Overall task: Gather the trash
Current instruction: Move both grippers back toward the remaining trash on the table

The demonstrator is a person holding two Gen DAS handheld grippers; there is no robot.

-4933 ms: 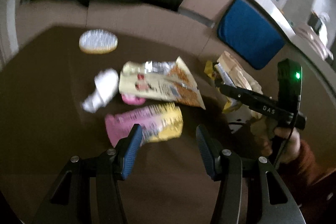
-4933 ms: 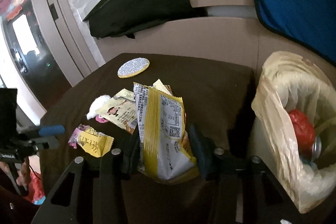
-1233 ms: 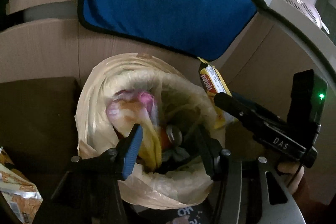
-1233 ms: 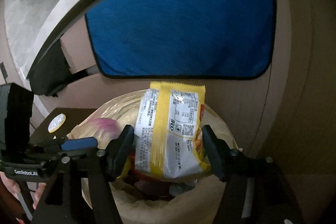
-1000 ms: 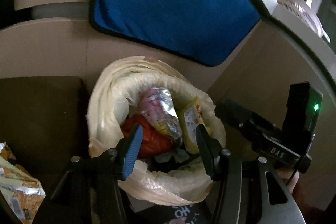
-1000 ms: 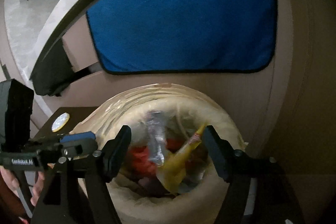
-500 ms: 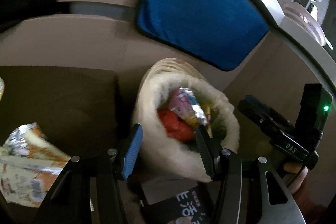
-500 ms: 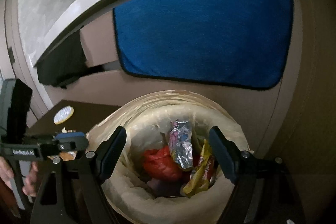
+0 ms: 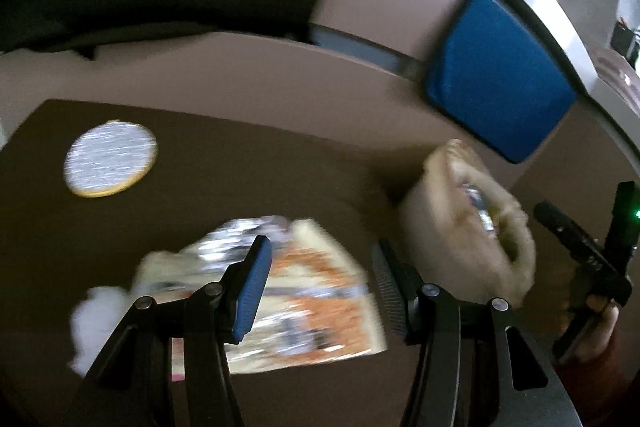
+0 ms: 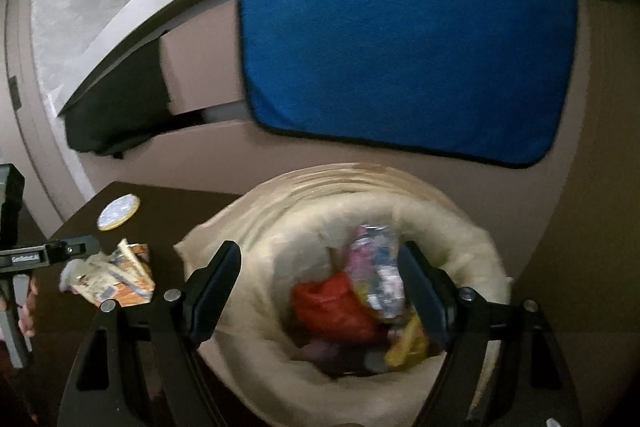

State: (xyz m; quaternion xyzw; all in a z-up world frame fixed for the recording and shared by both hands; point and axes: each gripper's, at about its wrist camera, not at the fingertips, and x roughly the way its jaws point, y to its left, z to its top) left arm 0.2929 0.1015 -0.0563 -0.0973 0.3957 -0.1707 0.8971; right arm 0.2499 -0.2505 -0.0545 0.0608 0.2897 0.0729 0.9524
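The left gripper (image 9: 320, 287) hovers low over a dark brown table (image 9: 240, 167), its jaws spread wide with nothing between them. An orange-and-cream snack wrapper (image 9: 316, 291) lies flat on the table just below and beyond the jaws, in line with the gap but not touched. A white crumpled tissue (image 9: 96, 319) sits just left of the wrapper; the picture is blurred, so it may be something else soft. A round silver coaster (image 9: 110, 157) rests farther back on the left.

The right gripper (image 10: 320, 287) is held above the lined trash bin (image 10: 460, 223), which stands just off the table's right edge. Its jaws are also spread wide and empty, framing the bin's mouth. Inside lie a red bag (image 10: 332, 303), a silvery pink wrapper (image 10: 378, 267) and a yellow wrapper (image 10: 408, 343). A blue cloth (image 10: 404, 67) hangs on the beige cabinet behind.

At the right of the left wrist view, the person's right hand (image 9: 596, 327) grips its tool upright beside the bin.
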